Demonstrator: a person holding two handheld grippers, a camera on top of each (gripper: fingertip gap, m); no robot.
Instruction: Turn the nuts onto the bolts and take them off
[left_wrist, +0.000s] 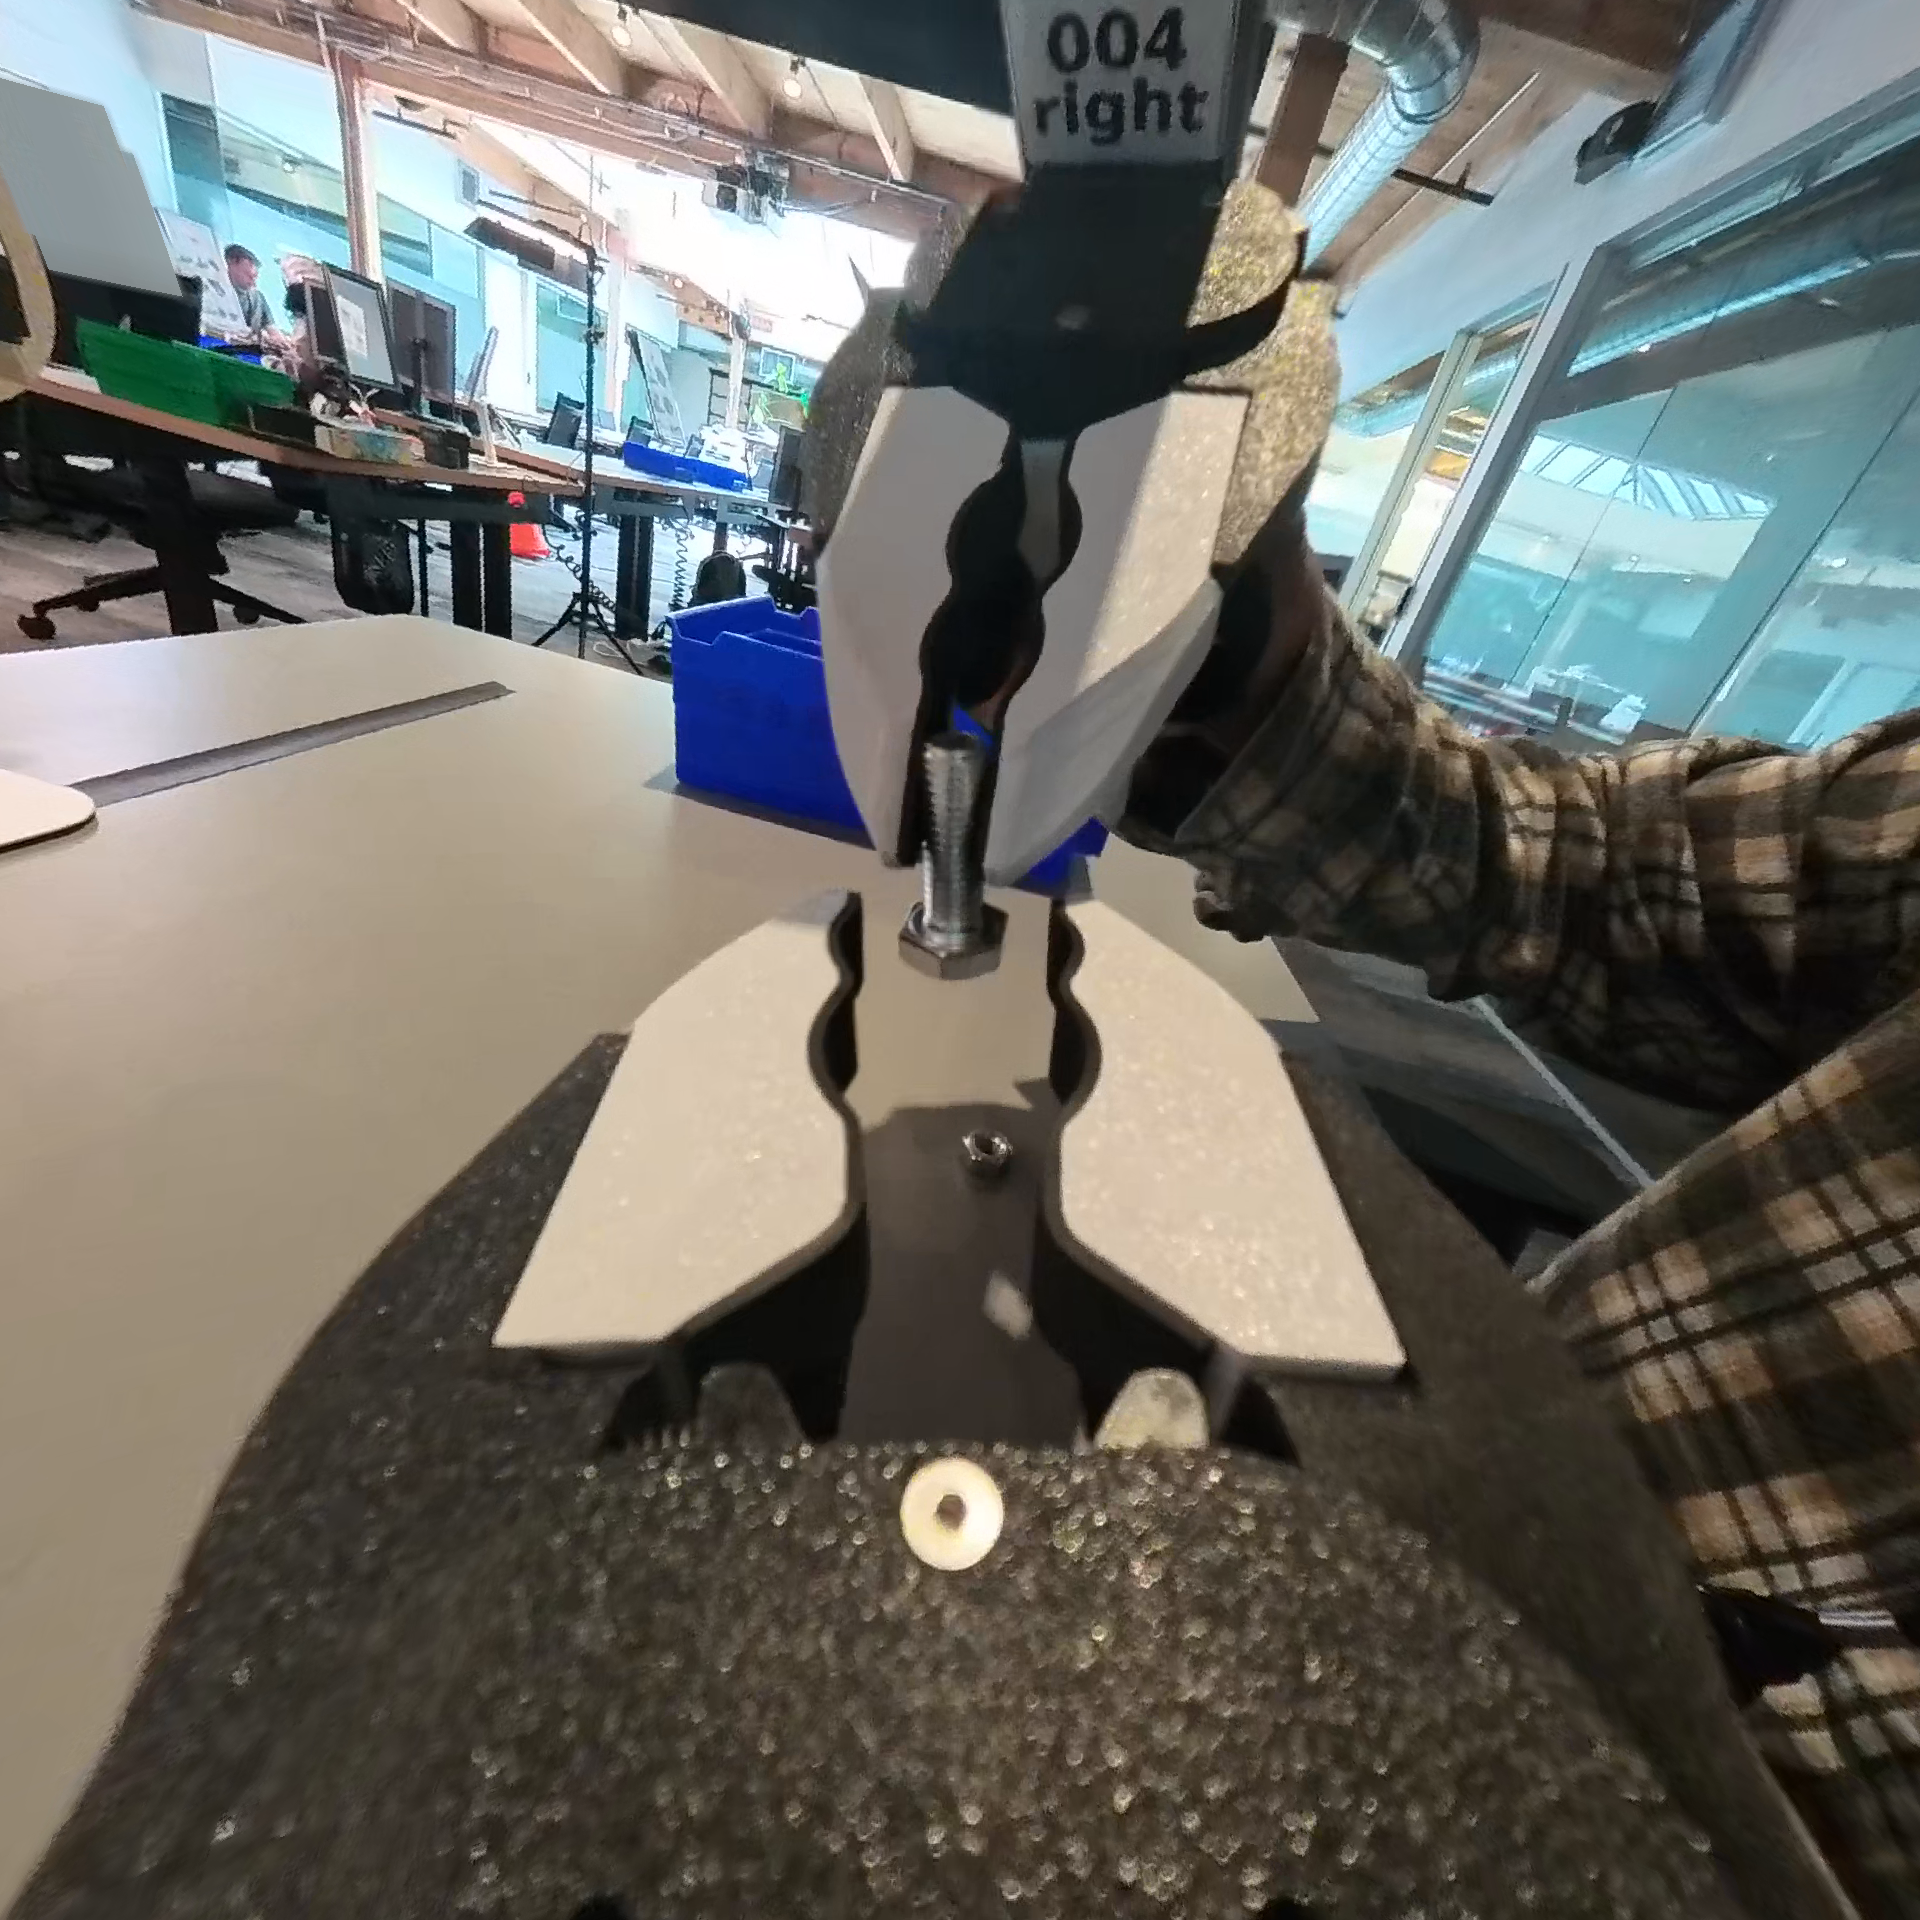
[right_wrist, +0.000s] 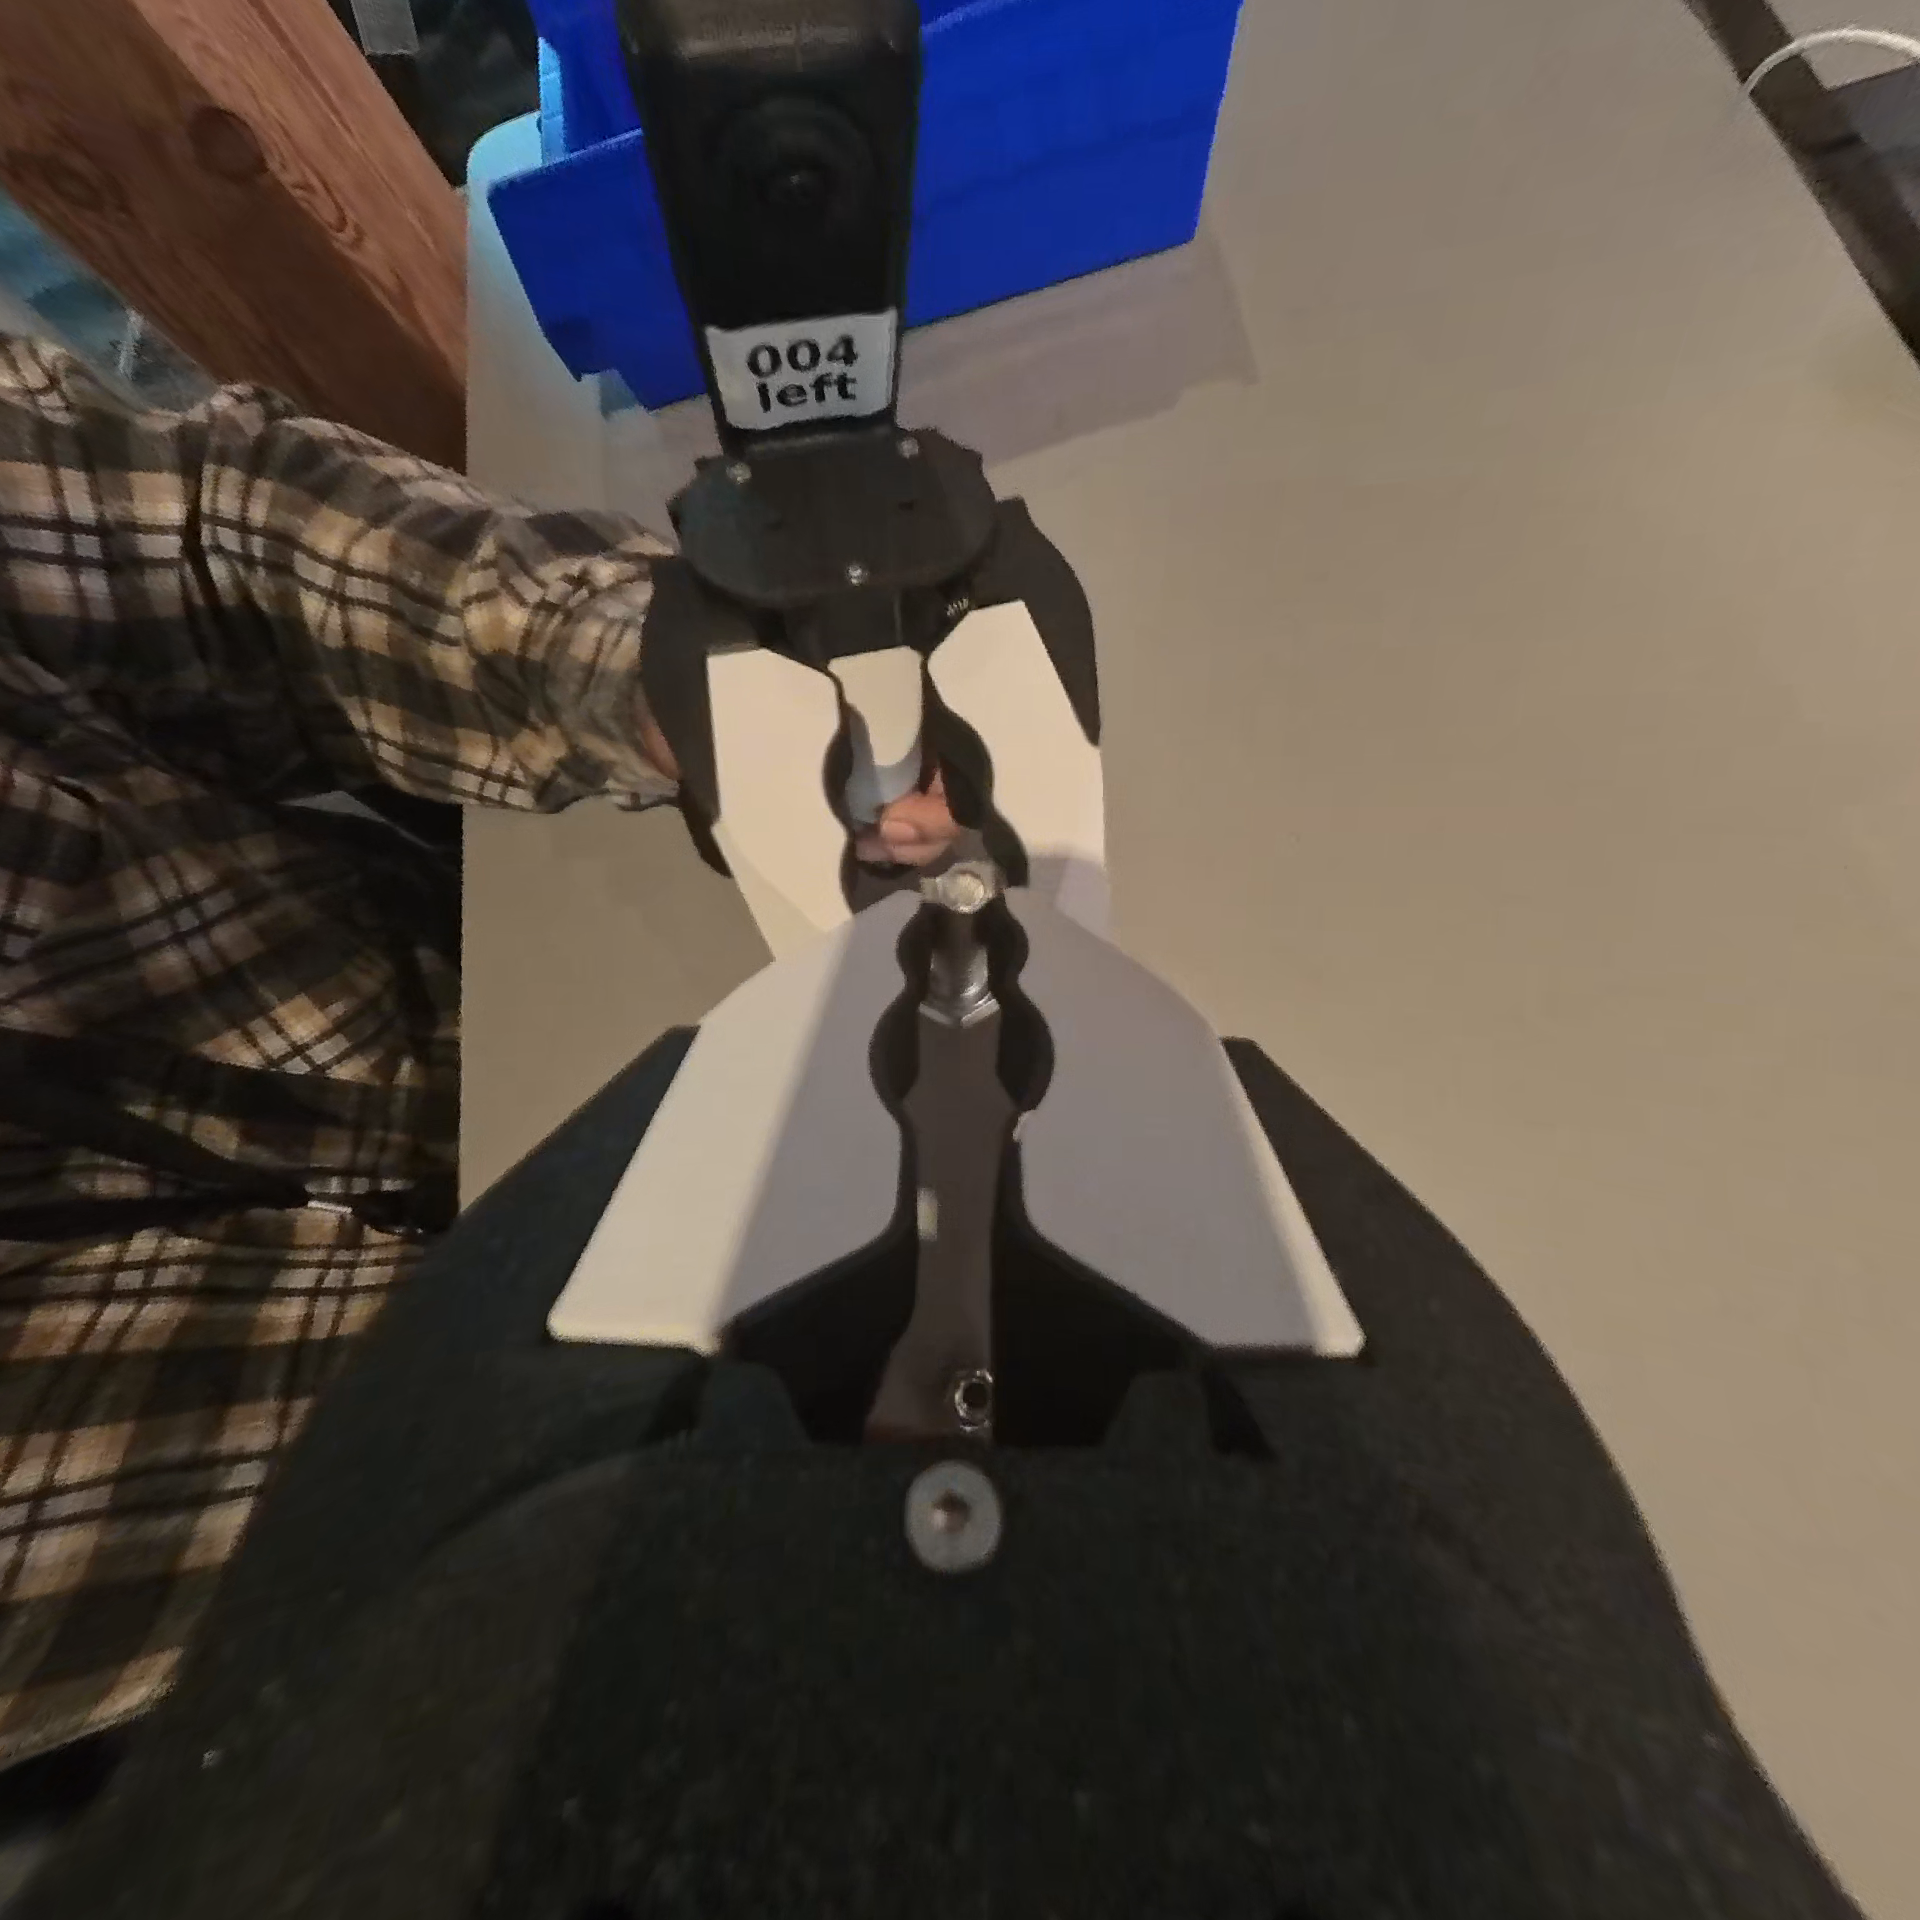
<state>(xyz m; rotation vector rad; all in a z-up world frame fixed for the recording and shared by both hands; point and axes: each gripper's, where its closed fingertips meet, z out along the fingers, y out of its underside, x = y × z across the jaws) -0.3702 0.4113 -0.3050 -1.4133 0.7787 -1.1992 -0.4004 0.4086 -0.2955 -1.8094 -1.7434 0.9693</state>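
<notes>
- Two grippers meet over the grey table (left_wrist: 364, 883); left wrist view: left gripper (left_wrist: 956, 935) jaws apart, the nut (left_wrist: 953, 938) between the tips; right gripper (left_wrist: 951, 862) jaws clamped on the bolt (left_wrist: 954, 831), which points down into the nut; blue bin (left_wrist: 748, 717) behind.
- Right wrist view: right gripper (right_wrist: 961, 935) clamped on the bolt (right_wrist: 951, 977); nut (right_wrist: 961, 891) at its far end; left gripper (right_wrist: 914, 883) jaws apart; plaid sleeve (right_wrist: 312, 623) at left.

The right gripper (left_wrist: 951, 862) points straight down, jaws closed on something, its plaid-sleeved arm (left_wrist: 1455, 831) reaching in from the side. The left gripper (left_wrist: 954, 914) lies nearly level (jaws spread apart), fingertips directly under the right gripper's tips.
</notes>
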